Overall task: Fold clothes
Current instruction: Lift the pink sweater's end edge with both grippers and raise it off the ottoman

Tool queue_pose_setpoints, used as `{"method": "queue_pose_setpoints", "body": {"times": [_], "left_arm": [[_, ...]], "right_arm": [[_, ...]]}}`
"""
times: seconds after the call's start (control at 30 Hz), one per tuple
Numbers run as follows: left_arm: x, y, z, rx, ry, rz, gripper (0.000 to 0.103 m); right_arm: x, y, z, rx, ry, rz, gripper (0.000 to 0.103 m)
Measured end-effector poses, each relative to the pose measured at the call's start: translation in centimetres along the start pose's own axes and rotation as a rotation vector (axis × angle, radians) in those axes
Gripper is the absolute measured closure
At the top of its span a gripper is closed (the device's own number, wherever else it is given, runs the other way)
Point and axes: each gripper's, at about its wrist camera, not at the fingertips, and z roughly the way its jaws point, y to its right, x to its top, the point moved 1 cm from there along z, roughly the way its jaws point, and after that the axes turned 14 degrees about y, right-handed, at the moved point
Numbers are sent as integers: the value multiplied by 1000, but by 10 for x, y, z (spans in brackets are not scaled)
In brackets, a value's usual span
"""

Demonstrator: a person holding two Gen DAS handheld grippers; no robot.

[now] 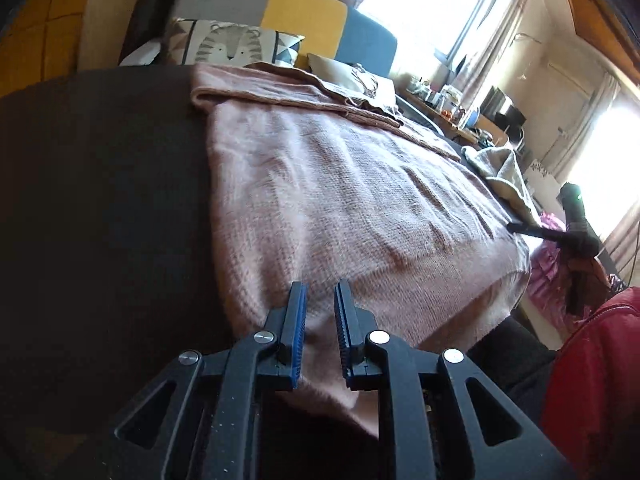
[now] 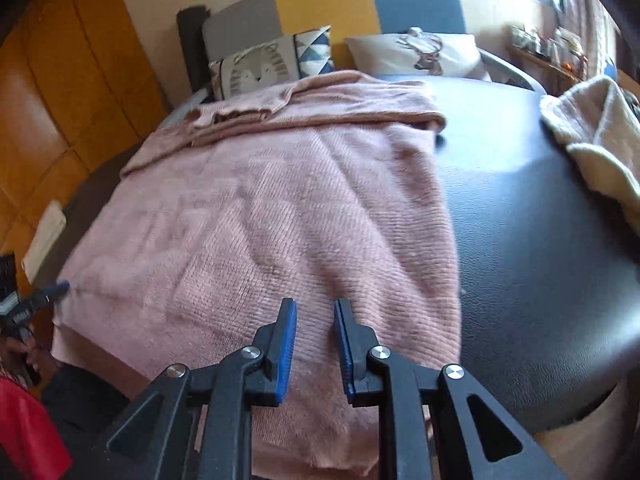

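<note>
A pink knitted sweater [image 1: 340,184] [image 2: 280,200] lies spread flat on the dark bed cover [image 1: 100,200], its sleeves folded across the far end. My left gripper [image 1: 321,285] hovers over the near hem at the sweater's left side, pads a narrow gap apart with nothing pinched between them. My right gripper [image 2: 314,302] stands the same way over the hem nearer the right side, narrowly open, with only cloth showing beyond the gap. Each gripper also shows in the other view: the right gripper [image 1: 520,227] at the sweater's right edge, the left gripper [image 2: 56,290] at its left corner.
A cream garment [image 2: 600,140] [image 1: 504,172] lies crumpled on the bed cover [image 2: 540,240] to the right. Pillows [image 2: 276,68] lean on the grey, yellow and blue headboard [image 2: 320,4]. A red garment [image 1: 600,360] shows at the near edge. A cluttered desk [image 1: 460,108] stands by the window.
</note>
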Motion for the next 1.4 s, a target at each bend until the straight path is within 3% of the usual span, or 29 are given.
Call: {"method": "queue_pose_setpoints", "body": {"times": [0.2,0.33,0.43,0.5,0.53,0.67,0.83,0.9,1.03,1.23,1.4], "left_arm": [[3,-14,-23,37,7,-76,85],[0,-33,-33,5,12,-214,85],[-2,-35,-29,-59,-4,-300,76],[-3,-33,-24,-93,-22,-332,60],[-4,-32,-21,-101,-30,-345,57],[-6,-32,-20,-100,-39,-389,55],[-11,-39,-21,-106,-40,-481,54],[-11,-39,-20,-117,-39,-494,49],[-6,-32,-8,-152,-38,-506,46],[-7,-30,-3,-181,-67,-500,46],[-4,-29,0,-190,-104,-511,46]], "right_arm": [[-1,19,-16,-25,3,48,84],[-3,41,-35,-28,46,166,79],[-11,52,-34,-27,6,201,77],[-18,59,-33,3,-14,254,75],[-21,62,-33,17,-19,280,73],[-30,70,-34,66,-30,363,71],[-37,68,-39,99,-76,345,70],[-41,67,-41,108,-88,345,70],[-48,66,-41,131,-62,364,60],[-63,65,-40,254,-102,413,57],[-84,70,-25,399,-176,598,57]]}}
